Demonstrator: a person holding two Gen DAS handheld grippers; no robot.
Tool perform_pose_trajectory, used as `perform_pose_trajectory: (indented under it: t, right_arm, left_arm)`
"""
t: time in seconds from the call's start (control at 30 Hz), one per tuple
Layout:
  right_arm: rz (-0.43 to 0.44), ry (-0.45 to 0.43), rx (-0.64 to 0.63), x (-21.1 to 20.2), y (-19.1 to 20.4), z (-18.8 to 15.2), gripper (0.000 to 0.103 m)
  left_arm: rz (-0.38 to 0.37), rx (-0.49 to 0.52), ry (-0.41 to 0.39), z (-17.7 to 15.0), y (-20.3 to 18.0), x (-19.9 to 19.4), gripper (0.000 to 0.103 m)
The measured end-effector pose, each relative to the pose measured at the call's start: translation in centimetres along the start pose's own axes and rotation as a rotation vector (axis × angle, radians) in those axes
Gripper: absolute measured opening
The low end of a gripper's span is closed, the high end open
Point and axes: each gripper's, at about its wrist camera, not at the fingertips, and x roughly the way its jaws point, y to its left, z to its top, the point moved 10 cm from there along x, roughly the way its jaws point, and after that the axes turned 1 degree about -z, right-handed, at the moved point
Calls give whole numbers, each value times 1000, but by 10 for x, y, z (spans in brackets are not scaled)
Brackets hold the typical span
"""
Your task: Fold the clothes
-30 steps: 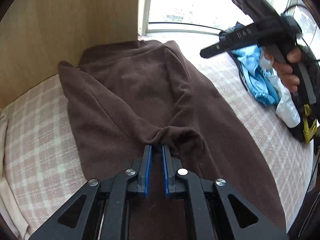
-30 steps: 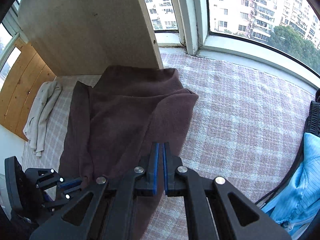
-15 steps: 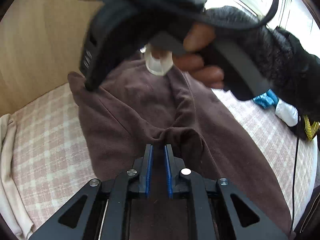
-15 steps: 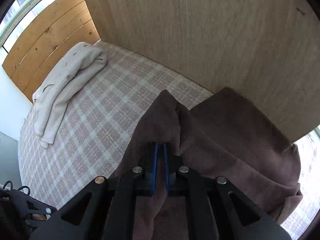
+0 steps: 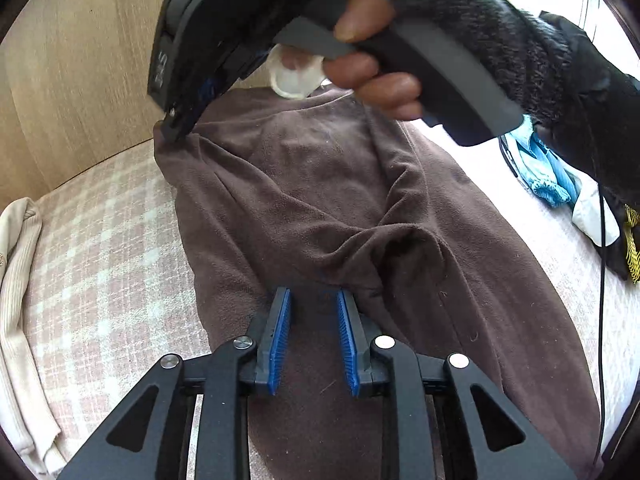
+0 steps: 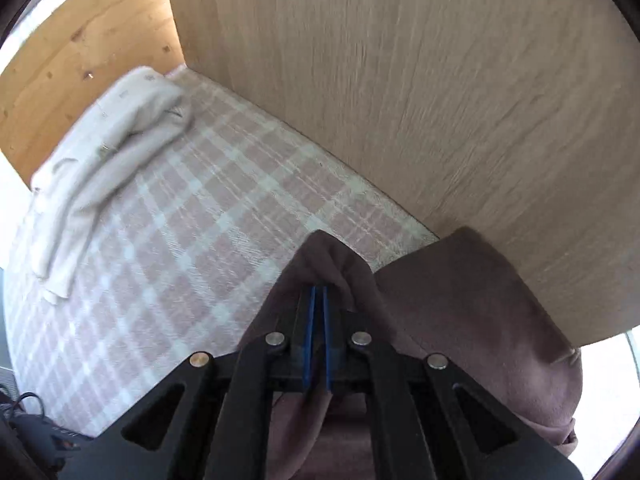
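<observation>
Since a second ago my right gripper (image 6: 316, 300) swung across, clamping the brown fleece garment's (image 5: 320, 200) far corner. My left gripper (image 5: 310, 308) has just been opening, fabric loose between its jaws. The garment's length runs away from me.

Right gripper (image 6: 319, 292): we see its blue-padded black jaws pressed together on a raised fold of cloth.
Brown fleece garment (image 6: 460, 312): we find it bunched beneath and right of the jaws, one peak pinched up between the pads (its far edge touches the wooden panel).
Pink-and-white checked bedcover (image 6: 192, 240): we see it spread flat under everything.
Cream knitted garment (image 6: 100, 152): lying folded at the upper left, well apart from the brown one.
Light wooden panel (image 6: 420, 100): we see it standing upright behind the bedcover.
</observation>
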Motion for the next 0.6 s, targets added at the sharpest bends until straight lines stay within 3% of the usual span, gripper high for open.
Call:
perform_pose_trajectory:
  t: [0.1, 0.2, 0.43, 0.53, 0.6]
  right_arm:
    - [-10, -18, 46, -19, -5, 2, 2]
    - [-15, -51, 43, -66, -3, -15, 5]
    - [109, -62, 101, -163, 42, -144, 7]
    - [175, -45, 152, -167, 66, -192, 12]
    - [229, -3, 208, -147, 84, -212, 12]
  left_arm:
    - [-18, 2, 10, -7, -4, -8, 21]
    - [-58, -47, -3, -14, -7, -37, 21]
    - [-54, -160, -23, -67, -15, -135, 21]
    - [-39, -180, 18, -102, -35, -165, 21]
    - [-48, -190, 39, -127, -52, -180, 21]
